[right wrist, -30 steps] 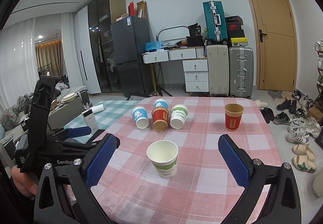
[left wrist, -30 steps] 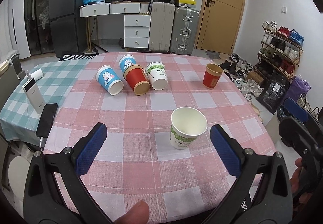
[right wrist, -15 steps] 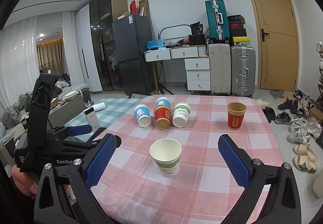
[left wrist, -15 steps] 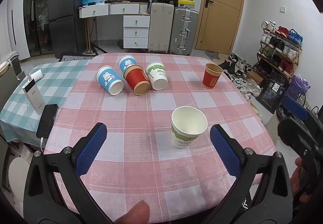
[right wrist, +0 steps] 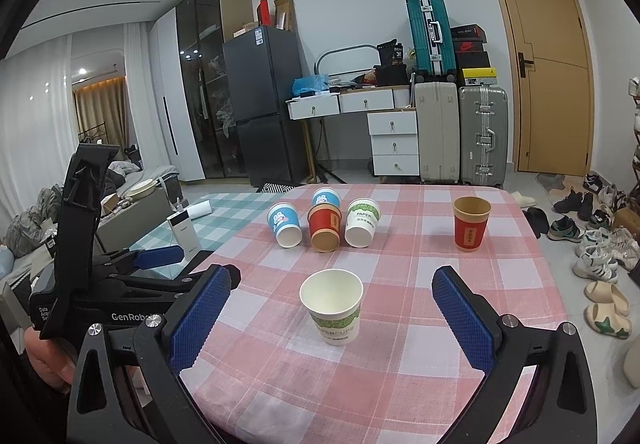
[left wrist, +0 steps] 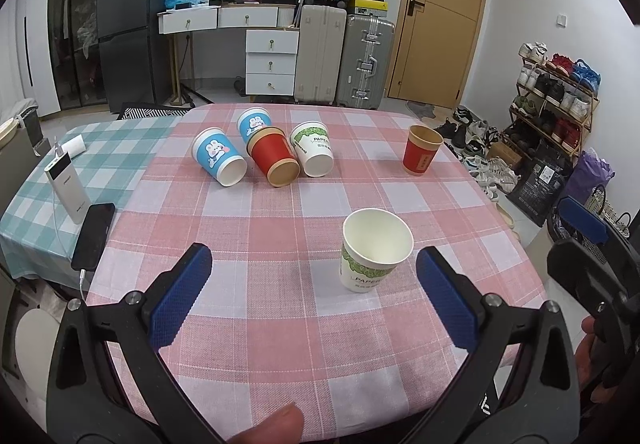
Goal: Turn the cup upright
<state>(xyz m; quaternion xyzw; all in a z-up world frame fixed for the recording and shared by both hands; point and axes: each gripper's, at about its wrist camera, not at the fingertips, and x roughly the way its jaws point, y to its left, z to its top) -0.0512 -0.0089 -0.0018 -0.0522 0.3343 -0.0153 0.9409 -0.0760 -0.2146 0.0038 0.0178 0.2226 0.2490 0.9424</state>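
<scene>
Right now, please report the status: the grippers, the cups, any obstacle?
Left gripper open, empty; right gripper open, empty. Near white cup upright, far red cup upright. Four cups still on their sides. Nothing blocks them.

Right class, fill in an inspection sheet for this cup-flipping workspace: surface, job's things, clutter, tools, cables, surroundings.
Surface: table under a pink checked cloth.
Job's things: two cups upright, the white one near and the red one far right; four on their sides: two blue, red, white.
Clutter: power bank, phone.
Tools: left tool and right tool open, holding nothing.
Cables: white lead into the phone.
Surroundings: suitcases, shoe rack.
</scene>
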